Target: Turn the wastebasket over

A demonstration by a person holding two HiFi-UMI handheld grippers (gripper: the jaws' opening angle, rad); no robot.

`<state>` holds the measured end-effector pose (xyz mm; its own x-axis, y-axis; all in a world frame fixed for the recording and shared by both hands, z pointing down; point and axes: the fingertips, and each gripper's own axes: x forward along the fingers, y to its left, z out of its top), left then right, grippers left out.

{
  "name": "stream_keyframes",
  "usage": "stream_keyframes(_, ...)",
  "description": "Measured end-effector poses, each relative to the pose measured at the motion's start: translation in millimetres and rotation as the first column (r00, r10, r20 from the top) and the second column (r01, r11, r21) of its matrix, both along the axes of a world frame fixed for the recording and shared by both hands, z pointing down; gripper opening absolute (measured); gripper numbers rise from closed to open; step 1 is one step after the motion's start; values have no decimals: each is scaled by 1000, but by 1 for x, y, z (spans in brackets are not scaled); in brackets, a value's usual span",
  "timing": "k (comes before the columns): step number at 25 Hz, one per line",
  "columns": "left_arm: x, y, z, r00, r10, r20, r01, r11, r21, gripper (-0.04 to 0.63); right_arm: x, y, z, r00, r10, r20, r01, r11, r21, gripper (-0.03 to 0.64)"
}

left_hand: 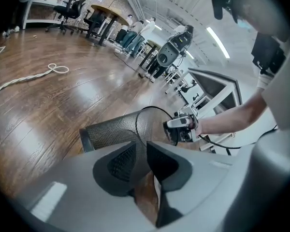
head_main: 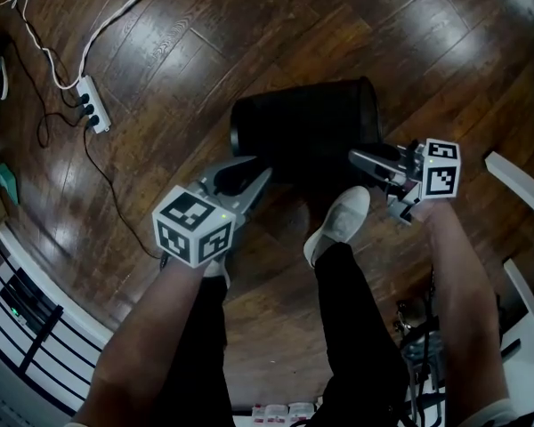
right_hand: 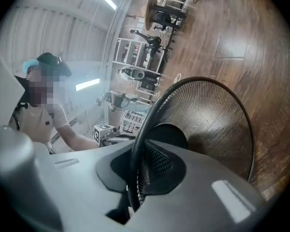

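Note:
A black mesh wastebasket (head_main: 311, 123) lies on its side on the dark wooden floor, with its solid base to the left and its open rim to the right. My right gripper (head_main: 356, 157) is shut on the rim wire, which runs between its pads (right_hand: 137, 151), and the basket's mesh inside (right_hand: 208, 124) fills that view. My left gripper (head_main: 256, 167) hovers by the basket's near side close to the base. Its jaws stand apart (left_hand: 141, 146). The mesh wall (left_hand: 116, 132) and the floor show through the gap, and nothing is pinched.
My white shoe (head_main: 338, 225) stands just in front of the basket. A power strip (head_main: 93, 105) with cables lies at the left. A white frame (head_main: 525, 194) stands at the right and a rack (head_main: 27, 318) at the lower left. Desks and chairs (left_hand: 96, 13) stand far off.

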<state>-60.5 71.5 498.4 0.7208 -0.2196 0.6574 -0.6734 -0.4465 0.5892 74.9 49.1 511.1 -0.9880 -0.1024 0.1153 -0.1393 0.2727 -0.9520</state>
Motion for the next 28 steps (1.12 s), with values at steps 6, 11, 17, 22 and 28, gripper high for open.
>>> stream_keyframes(6,-17,-4,4,997,-57,52,57,998,12,77,0,3,1,997,-14,-76,17,999,41,29)
stream_keyframes(11,-59,-9,19,973,-188,133,191,981,-12,133,8,3,1,971,-12,-240,34,995,90,81)
stream_keyframes(17,-65,5,55,935,-353,14,346,906,-242,158,27,18,1,920,-42,-390,88,991,102,64)
stream_keyframes(22,-59,8,63,855,-480,-197,366,828,-426,179,28,17,0,929,-10,-370,40,997,73,44)
stream_keyframes(28,-60,9,58,887,-420,-192,325,863,-388,172,26,24,1,936,-54,-347,70,997,35,34)
